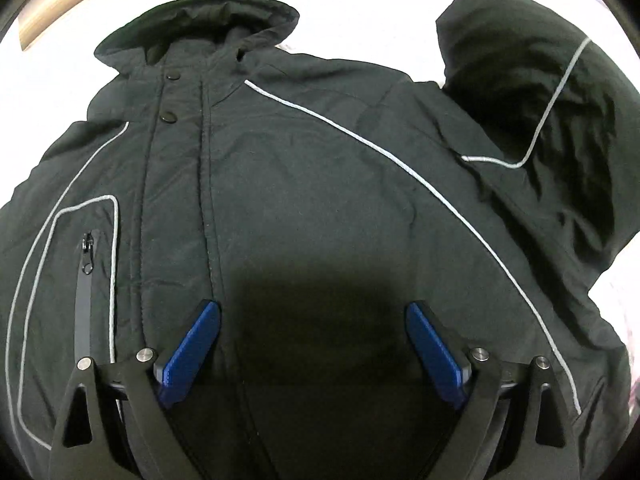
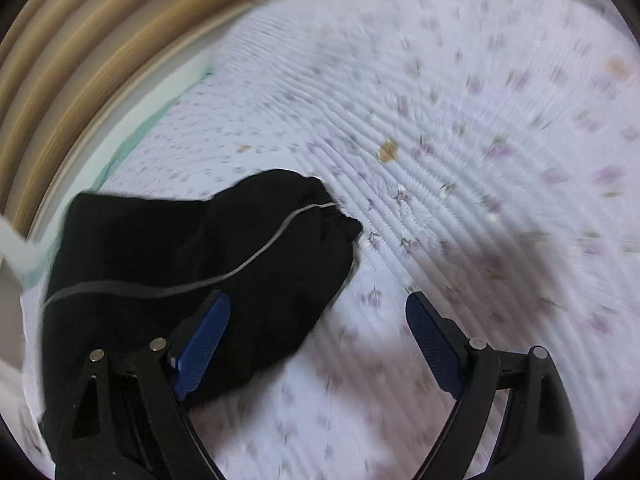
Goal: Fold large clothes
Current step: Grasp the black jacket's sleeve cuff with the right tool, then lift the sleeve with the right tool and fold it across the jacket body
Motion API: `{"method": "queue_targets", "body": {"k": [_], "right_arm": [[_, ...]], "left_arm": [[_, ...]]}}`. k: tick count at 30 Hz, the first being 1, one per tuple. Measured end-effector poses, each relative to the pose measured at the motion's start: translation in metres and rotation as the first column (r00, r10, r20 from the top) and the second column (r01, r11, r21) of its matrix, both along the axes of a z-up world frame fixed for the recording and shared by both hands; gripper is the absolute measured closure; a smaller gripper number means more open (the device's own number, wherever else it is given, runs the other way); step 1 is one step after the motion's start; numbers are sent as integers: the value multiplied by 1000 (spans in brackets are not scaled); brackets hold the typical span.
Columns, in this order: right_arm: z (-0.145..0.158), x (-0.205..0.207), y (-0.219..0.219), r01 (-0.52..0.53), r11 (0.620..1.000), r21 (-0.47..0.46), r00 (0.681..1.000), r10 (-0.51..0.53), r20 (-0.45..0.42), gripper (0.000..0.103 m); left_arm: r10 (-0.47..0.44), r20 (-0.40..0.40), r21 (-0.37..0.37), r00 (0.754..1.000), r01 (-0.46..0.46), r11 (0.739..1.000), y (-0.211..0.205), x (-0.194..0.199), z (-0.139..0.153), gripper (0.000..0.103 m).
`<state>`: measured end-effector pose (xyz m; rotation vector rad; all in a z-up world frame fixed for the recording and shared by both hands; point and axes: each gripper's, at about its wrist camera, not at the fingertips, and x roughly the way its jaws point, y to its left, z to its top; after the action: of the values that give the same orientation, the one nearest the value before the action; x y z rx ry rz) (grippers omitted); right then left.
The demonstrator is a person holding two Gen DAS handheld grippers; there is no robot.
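Note:
A large black hooded jacket [image 1: 304, 184] with grey reflective piping lies front up on a bed, hood [image 1: 208, 16] at the far end. Its right sleeve [image 1: 536, 112] is bent upward at the right. My left gripper [image 1: 314, 312] hovers over the jacket's chest, blue pads wide apart, nothing between them. In the right wrist view the sleeve's cuff end [image 2: 208, 248] lies on the floral quilt [image 2: 460, 140]. My right gripper [image 2: 318, 304] stands open just above it: the left pad is over the sleeve, the right one over the bare quilt. This view is blurred.
A zipped chest pocket [image 1: 86, 256] and two snap buttons [image 1: 170, 96] mark the jacket's front. The quilt spreads widely to the right of the sleeve. Wooden slats [image 2: 80, 40] and a pale green edge [image 2: 128, 136] border the bed at the upper left.

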<state>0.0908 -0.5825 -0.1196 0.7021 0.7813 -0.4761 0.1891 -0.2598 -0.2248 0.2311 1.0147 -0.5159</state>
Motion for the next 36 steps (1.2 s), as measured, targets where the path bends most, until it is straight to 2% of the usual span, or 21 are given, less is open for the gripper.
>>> {"method": "queue_targets", "body": {"k": [4, 5, 6, 7, 8, 9, 11, 15, 18, 21, 23, 26, 28, 30, 32, 34, 36], "right_arm": [[-42, 32, -24, 53, 989, 137, 999, -52, -11, 11], [-48, 38, -25, 70, 988, 135, 998, -69, -15, 11], [-45, 42, -21, 74, 993, 96, 997, -75, 3, 20], [-42, 47, -16, 49, 996, 74, 998, -51, 25, 35], [-39, 54, -11, 6, 998, 56, 1000, -8, 25, 62], [-36, 58, -8, -18, 999, 46, 1000, 17, 14, 70], [-27, 54, -4, -44, 998, 39, 998, 42, 36, 74], [19, 20, -5, -38, 996, -83, 996, 44, 82, 78], [64, -12, -14, 7, 979, -202, 994, 15, 110, 78], [103, -46, -30, 73, 936, -344, 994, -41, 99, 79], [115, -67, -46, 124, 913, -389, 991, -97, 88, 81], [114, -93, -70, 178, 894, -412, 984, -175, 46, 81], [100, -105, -87, 184, 909, -374, 982, -187, 29, 82], [84, -114, -99, 195, 924, -329, 979, -203, 11, 82], [72, -113, -106, 190, 943, -275, 981, -191, 24, 83], [72, -116, -104, 166, 944, -285, 986, -157, 54, 83], [74, -112, -99, 87, 962, -260, 992, -60, 111, 85]], "left_arm": [[-4, 35, 20, 999, 3, 1000, -2, -6, -1, 8], [-4, 35, 21, 999, 3, 1000, -4, -6, -1, 8], [-5, 31, 24, 1000, 4, 1000, -2, -6, 2, 8], [-7, 25, 27, 1000, 6, 1000, 3, -6, 8, 8], [-11, 15, 32, 1000, 10, 999, 3, -5, 10, 9], [-20, 2, 31, 1000, 20, 999, 2, -5, 15, 9], [-43, 3, 5, 999, 43, 999, -1, -6, 33, 10], [-108, 66, -56, 992, 112, 992, -25, -12, 83, 10], [-193, 43, -133, 980, 197, 971, -62, -14, 112, 10], [-239, 14, -201, 971, 237, 951, -102, -13, 115, 10], [-264, -12, -232, 965, 254, 939, -127, -11, 103, 10], [-317, -48, -239, 947, 297, 924, -162, -13, 73, 10], [-338, -100, -214, 936, 311, 926, -182, -10, 45, 10], [-323, -151, -162, 934, 299, 941, -193, -5, 20, 10], [-321, -136, -132, 937, 304, 943, -197, -7, 18, 10], [-334, -131, -133, 933, 318, 939, -193, -8, 26, 10], [-334, -128, -155, 934, 314, 937, -181, -5, 36, 10]]}}
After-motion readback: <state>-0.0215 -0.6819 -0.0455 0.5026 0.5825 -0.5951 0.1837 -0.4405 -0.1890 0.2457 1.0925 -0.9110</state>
